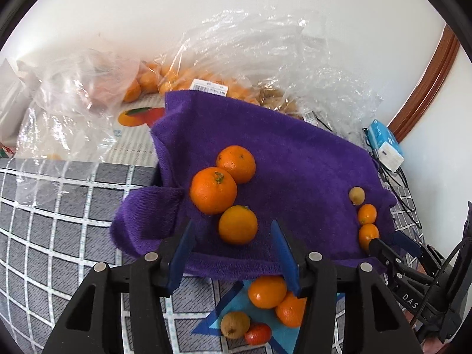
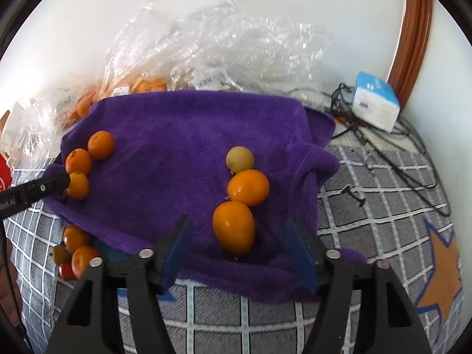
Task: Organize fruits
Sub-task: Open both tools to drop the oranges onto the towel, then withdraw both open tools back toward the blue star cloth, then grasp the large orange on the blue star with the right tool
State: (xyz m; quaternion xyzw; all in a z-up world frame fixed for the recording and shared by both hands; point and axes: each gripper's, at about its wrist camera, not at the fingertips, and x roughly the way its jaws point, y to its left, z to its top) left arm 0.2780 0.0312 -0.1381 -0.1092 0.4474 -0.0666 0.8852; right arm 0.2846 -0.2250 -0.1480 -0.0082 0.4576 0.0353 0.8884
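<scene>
A purple towel (image 1: 295, 153) (image 2: 183, 135) lies on a grey checked mat. Three mandarins (image 1: 213, 190) sit together on its left part, also in the right wrist view (image 2: 77, 161). Two kumquats (image 2: 234, 227) and a pale longan (image 2: 239, 159) sit in a row on its right part, also in the left wrist view (image 1: 367, 214). My left gripper (image 1: 233, 249) is open and empty, just in front of the nearest mandarin (image 1: 237, 224). My right gripper (image 2: 237, 250) is open, with the near kumquat between its jaws, untouched.
Loose fruit (image 1: 267, 292) lies on the mat before the towel: two mandarins, a longan and a small red fruit, also in the right wrist view (image 2: 75, 250). Clear plastic bags of oranges (image 1: 177, 76) stand behind the towel by the wall. A blue-white box (image 2: 374, 106) and cables lie at right.
</scene>
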